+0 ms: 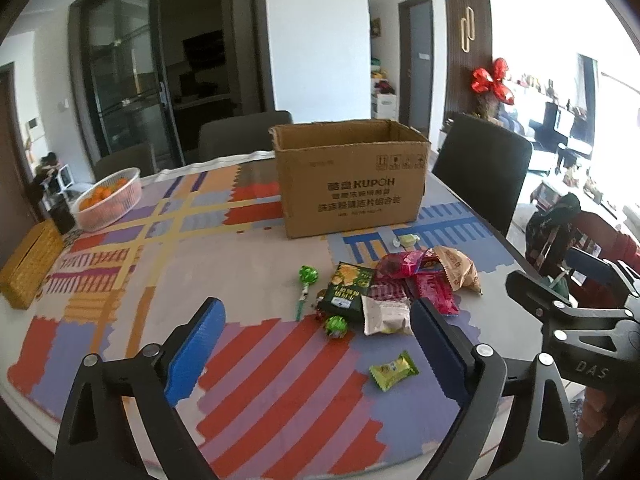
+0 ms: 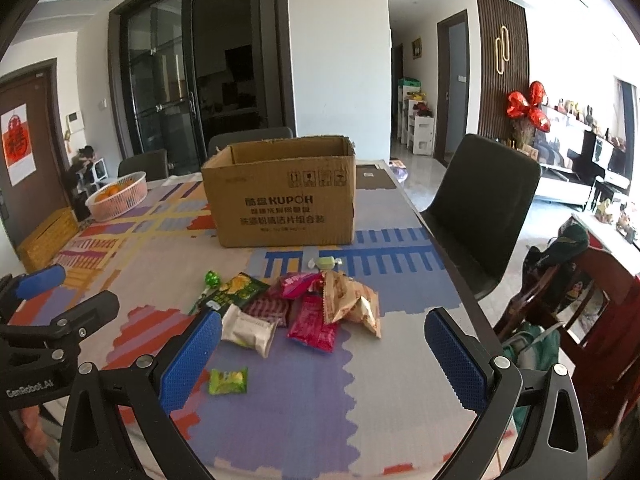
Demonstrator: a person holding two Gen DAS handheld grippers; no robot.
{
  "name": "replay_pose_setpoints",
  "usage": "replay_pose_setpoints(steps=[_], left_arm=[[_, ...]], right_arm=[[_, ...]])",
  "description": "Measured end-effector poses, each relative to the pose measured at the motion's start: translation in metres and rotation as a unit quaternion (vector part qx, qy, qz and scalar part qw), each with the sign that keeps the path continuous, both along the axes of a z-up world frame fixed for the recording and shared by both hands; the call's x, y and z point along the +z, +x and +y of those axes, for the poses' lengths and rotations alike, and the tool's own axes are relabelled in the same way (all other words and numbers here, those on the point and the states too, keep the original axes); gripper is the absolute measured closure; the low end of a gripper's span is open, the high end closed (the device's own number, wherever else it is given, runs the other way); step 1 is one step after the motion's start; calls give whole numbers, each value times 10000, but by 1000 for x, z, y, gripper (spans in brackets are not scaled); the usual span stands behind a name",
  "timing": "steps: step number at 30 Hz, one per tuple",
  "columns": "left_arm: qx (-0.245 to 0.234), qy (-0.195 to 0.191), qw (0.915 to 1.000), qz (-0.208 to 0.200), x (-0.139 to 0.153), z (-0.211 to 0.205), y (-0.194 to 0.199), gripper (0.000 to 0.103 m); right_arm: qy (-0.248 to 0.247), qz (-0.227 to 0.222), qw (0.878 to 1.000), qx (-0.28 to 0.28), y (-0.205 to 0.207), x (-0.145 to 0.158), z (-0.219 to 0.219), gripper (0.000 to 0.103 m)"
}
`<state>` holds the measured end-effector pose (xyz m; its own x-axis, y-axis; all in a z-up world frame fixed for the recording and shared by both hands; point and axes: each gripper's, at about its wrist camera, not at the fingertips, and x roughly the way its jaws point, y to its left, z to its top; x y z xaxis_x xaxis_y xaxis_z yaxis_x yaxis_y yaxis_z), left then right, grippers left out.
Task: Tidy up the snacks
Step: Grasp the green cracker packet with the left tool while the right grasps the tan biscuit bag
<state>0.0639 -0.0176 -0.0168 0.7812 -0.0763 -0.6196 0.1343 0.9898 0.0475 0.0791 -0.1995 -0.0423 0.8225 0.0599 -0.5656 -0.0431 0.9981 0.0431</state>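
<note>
An open cardboard box (image 1: pixel 352 184) stands on the patterned table; it also shows in the right wrist view (image 2: pixel 284 200). In front of it lies a pile of snack packets (image 1: pixel 404 284) (image 2: pixel 312 308): a dark green packet (image 1: pixel 348 284), a white packet (image 1: pixel 386 316), red packets (image 2: pixel 314 324), a tan bag (image 2: pixel 352 300). A green lollipop (image 1: pixel 307 280), a green foil ball (image 1: pixel 335 326), a small green packet (image 1: pixel 394 371) (image 2: pixel 228 381) and a pale wrapped candy (image 1: pixel 407 239) lie apart. My left gripper (image 1: pixel 318 352) is open and empty, short of the pile. My right gripper (image 2: pixel 324 360) is open and empty.
A pink basket of oranges (image 1: pixel 110 198) and a woven yellow box (image 1: pixel 28 264) sit at the table's left. Dark chairs (image 2: pixel 484 208) stand around the table. A red chair with bags (image 2: pixel 580 292) is at the right.
</note>
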Motion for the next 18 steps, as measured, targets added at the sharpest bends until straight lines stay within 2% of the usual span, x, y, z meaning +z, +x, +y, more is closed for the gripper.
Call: replay_pose_setpoints(steps=[10, 13, 18], left_arm=[[-512, -21, 9968, 615, -25, -16, 58, 15], [-610, 2, 9944, 857, -36, -20, 76, 17], [-781, 278, 9904, 1106, -52, -29, 101, 22]], right_arm=[[294, 607, 9977, -70, 54, -22, -13, 1], [253, 772, 9967, -85, 68, -31, -13, 2], [46, 1061, 9943, -111, 88, -47, -13, 8]])
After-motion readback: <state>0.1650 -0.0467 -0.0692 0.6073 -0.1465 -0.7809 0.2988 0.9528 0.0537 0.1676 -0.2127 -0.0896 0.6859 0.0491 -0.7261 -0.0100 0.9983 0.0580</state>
